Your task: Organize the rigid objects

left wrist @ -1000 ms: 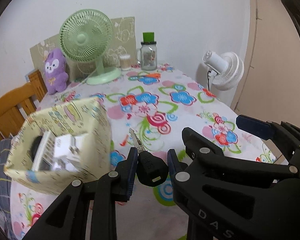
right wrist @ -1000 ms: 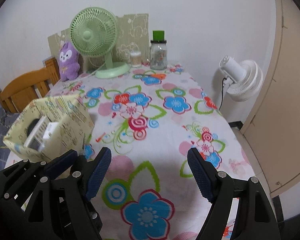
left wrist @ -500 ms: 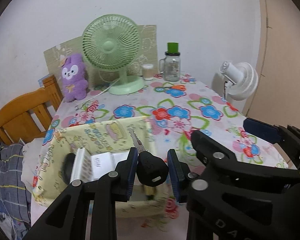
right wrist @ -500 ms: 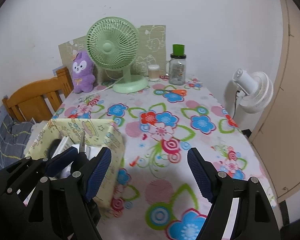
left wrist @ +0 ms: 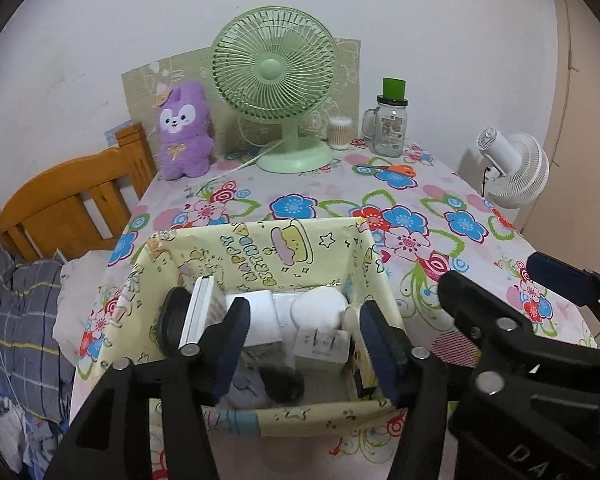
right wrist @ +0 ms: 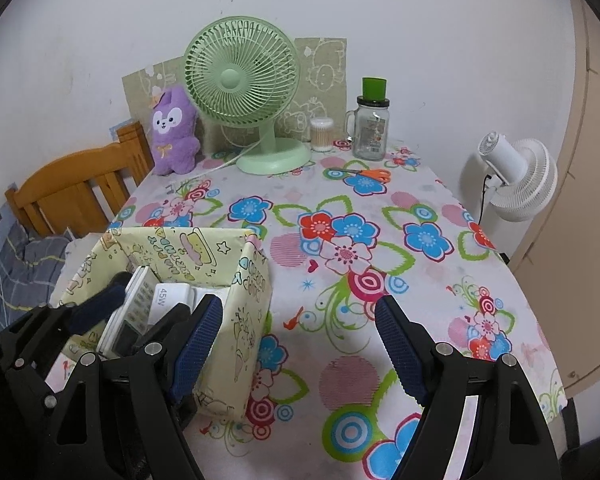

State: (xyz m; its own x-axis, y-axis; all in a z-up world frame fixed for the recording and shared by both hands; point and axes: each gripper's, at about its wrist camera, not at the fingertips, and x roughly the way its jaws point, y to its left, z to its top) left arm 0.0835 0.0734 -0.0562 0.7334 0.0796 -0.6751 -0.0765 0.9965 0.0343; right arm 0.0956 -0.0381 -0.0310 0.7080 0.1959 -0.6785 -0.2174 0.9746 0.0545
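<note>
Release is going on at the left claw [left wrist: 302, 314]: its jaws have just been opening and are standing about half apart, with nothing pressing against either pad, while it is hanging right above the box [left wrist: 268, 250] and pointing down into it. Directly under the gap, low in the near part of the box, a dark item [left wrist: 278, 386] is showing, blurred, so I am judging it to be the piece being dropped in, though I cannot tell its shape. To do this step well, the person is needing to keep the claw over the middle of the box until the item is lying settled, and then to be lifting straight up. The pads are reaching inside the box's near wall, so a sideways pull is risking a snag on the thin patterned card and a shove of the whole box. Inside the box a white charger [left wrist: 320, 344], a round white piece [left wrist: 318, 312] and a slim white slab [left wrist: 198, 312] leaning at its left end are already taking up much of the floor, so anything more is wanting the free near corner. The right claw [right wrist: 298, 308] is hanging wide and empty just to the right of the box, over the flowered surface [right wrist: 340, 248], free for the next pick. Beyond the box, orange-handled scissors [right wrist: 366, 175] are lying on the surface; they are looking like a rigid thing not yet put away.
</note>
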